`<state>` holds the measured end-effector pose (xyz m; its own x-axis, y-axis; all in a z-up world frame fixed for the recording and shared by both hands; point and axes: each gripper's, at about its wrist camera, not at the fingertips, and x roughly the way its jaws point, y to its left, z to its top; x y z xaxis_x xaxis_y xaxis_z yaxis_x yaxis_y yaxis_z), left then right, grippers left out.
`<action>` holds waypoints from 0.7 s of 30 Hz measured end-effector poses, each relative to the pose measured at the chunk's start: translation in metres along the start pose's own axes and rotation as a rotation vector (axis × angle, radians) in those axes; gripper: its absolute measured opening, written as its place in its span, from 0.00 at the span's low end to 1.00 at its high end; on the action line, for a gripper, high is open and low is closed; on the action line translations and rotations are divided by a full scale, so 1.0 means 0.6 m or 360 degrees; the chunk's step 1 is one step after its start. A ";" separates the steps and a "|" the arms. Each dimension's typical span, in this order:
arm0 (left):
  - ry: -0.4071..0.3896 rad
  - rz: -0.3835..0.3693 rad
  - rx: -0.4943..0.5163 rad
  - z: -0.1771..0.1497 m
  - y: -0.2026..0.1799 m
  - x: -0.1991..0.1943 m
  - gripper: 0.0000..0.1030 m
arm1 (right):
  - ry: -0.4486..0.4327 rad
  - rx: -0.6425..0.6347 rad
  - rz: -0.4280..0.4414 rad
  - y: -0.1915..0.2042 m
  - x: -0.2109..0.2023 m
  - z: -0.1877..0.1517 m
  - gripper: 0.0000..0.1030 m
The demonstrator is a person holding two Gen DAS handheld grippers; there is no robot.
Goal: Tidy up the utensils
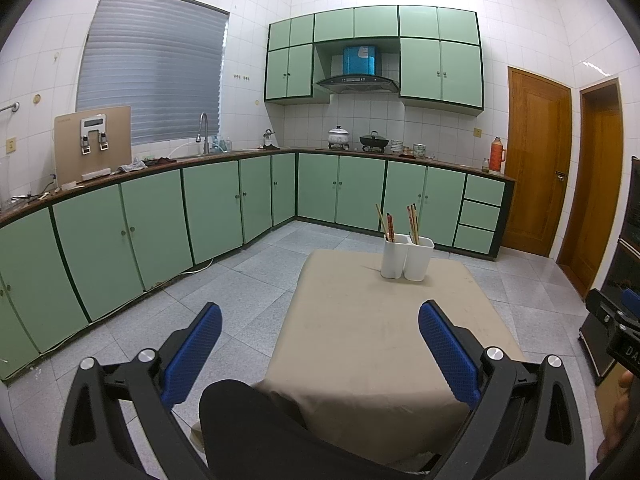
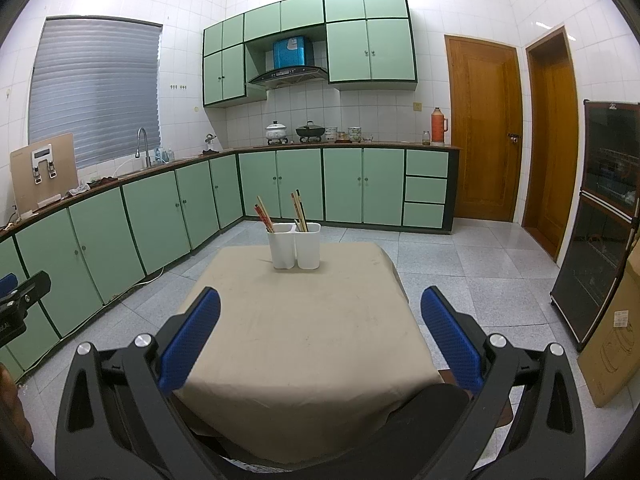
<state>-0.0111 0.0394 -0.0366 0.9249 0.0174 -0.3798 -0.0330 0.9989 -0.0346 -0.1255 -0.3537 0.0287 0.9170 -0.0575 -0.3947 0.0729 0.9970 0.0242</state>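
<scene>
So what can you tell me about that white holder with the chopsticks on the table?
The white chopstick holder looks like smooth plastic: two tall, rounded cups joined side by side. It stands upright toward the far end of the table's beige cloth. Each cup holds a few chopsticks, wooden-looking, some reddish, leaning at angles and sticking out above the rim. Neither the left gripper nor the right gripper touches it.

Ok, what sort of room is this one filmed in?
A home kitchen, most likely: pale green base cabinets along two walls, a black range hood above pots on a stove, and a steel gooseneck sink tap below the window.
</scene>
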 end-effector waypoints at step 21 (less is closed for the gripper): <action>0.0000 -0.0005 0.0000 -0.001 -0.003 -0.002 0.94 | -0.0001 0.0001 -0.0001 0.000 -0.001 0.000 0.95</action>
<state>-0.0120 0.0374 -0.0365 0.9250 0.0142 -0.3798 -0.0300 0.9989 -0.0357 -0.1260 -0.3536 0.0291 0.9172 -0.0581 -0.3942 0.0737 0.9970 0.0245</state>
